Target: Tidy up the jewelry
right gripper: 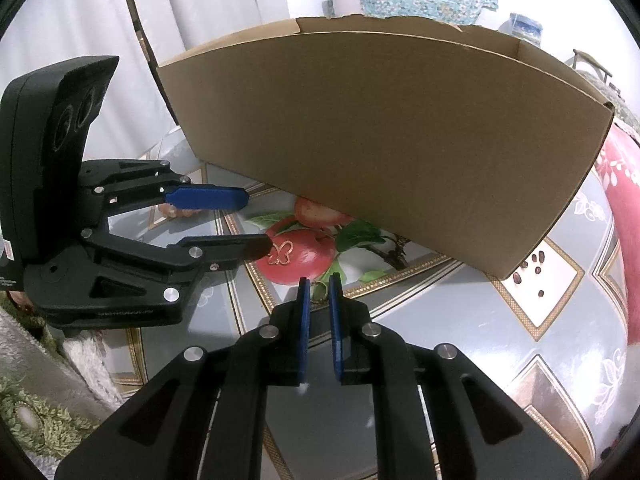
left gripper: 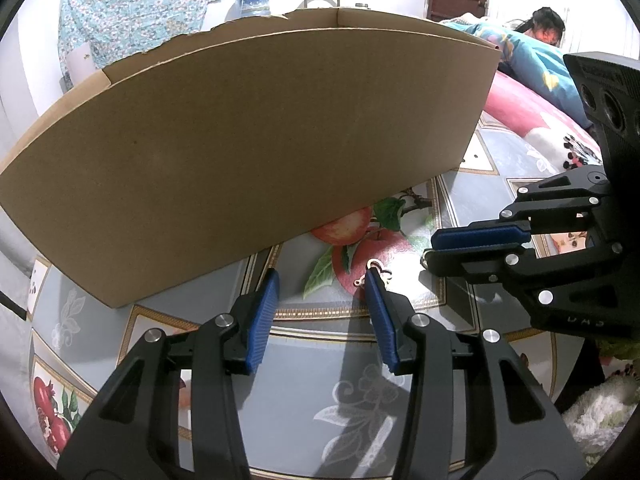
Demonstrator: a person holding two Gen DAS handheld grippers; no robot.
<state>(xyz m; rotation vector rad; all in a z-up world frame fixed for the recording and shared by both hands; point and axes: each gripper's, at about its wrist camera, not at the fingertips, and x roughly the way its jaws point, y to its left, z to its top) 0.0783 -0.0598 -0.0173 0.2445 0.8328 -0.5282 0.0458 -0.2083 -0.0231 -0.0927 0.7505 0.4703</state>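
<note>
A small gold butterfly-shaped piece (left gripper: 378,271) (right gripper: 282,254) lies on the apple print of the tablecloth (right gripper: 400,340). My left gripper (left gripper: 322,280) (right gripper: 258,222) stands open above the cloth. The butterfly sits at the tip of one finger, outside the gap. My right gripper (right gripper: 320,284) (left gripper: 430,250) is nearly closed, with a small gold ring (right gripper: 320,292) pinched at its tips. A large open cardboard box (left gripper: 240,140) (right gripper: 380,140) stands just behind both grippers. Its inside is hidden.
The box wall blocks the way straight ahead. Pink and blue bedding (left gripper: 528,80) with a person behind it lies at the back right. A fluffy green and white cloth (right gripper: 48,392) lies by the table's near-left edge.
</note>
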